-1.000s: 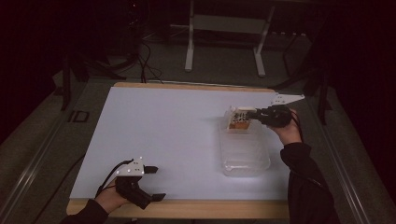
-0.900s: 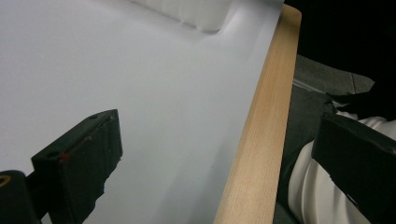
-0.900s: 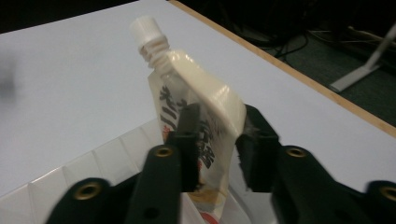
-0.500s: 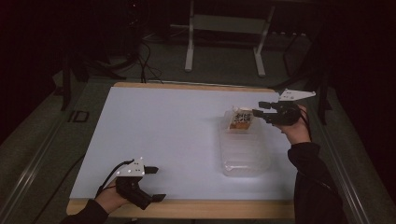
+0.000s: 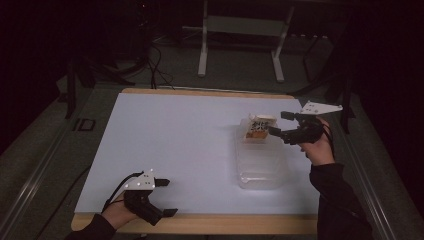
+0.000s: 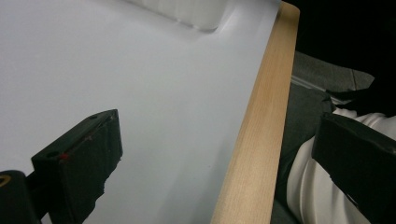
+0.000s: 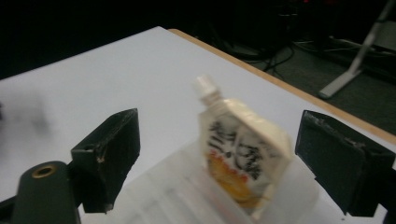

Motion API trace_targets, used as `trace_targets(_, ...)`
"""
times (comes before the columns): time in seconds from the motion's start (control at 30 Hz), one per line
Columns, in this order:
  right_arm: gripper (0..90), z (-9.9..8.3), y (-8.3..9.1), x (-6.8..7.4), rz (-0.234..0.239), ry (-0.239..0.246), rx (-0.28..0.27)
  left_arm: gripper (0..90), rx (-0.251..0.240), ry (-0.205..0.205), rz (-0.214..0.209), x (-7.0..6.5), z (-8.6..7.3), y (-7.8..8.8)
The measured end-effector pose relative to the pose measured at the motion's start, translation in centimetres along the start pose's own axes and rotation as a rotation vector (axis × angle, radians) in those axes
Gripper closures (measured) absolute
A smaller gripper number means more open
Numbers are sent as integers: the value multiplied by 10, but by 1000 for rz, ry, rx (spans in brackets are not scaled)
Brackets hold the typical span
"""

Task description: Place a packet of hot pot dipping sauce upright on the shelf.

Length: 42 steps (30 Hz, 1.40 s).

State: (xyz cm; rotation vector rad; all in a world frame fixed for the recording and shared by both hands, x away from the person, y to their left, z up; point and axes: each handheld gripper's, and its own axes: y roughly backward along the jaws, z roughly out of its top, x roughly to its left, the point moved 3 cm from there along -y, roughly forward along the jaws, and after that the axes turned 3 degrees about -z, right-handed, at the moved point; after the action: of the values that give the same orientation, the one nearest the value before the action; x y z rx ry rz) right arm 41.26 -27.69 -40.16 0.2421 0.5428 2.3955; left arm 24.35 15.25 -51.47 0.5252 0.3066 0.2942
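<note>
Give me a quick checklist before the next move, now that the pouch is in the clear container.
1. Pouch inside clear container, at its far end: ok.
2. Right gripper jaws have just been opening, nothing pressed between them: ok.
3. Right gripper clear of the pouch: ok.
4. Pouch stable upright: cannot tell, it leans.
5. Left gripper open, empty, at the table near edge: ok.
</note>
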Motion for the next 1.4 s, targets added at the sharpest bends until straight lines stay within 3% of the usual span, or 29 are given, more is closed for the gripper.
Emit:
trace_targets(0.13,121,-3,8,10,11,-18,-13,19,1,-3,2,-1,0,0)
trace_targets(0.2,122,-5,11,16,-10,-22,-7,19,0,-6,2,-1,1,0)
trace_targets(0.43,122,-14,18,37,-15,-35,-16,19,4,-9,2,-2,0,0)
trace_targets(0.5,123,-20,22,45,-45,-38,-17,19,5,-6,1,-2,0,-1)
trace_targets(0.83,133,-40,31,64,-57,-75,-32,19,-1,-11,-11,-4,0,-2)
trace_targets(1.2,133,-65,38,87,-69,-71,-13,19,-21,-16,-20,-6,2,-1)
trace_targets(1.4,134,-78,44,95,-98,-69,-16,19,-54,-19,-43,-8,4,1)
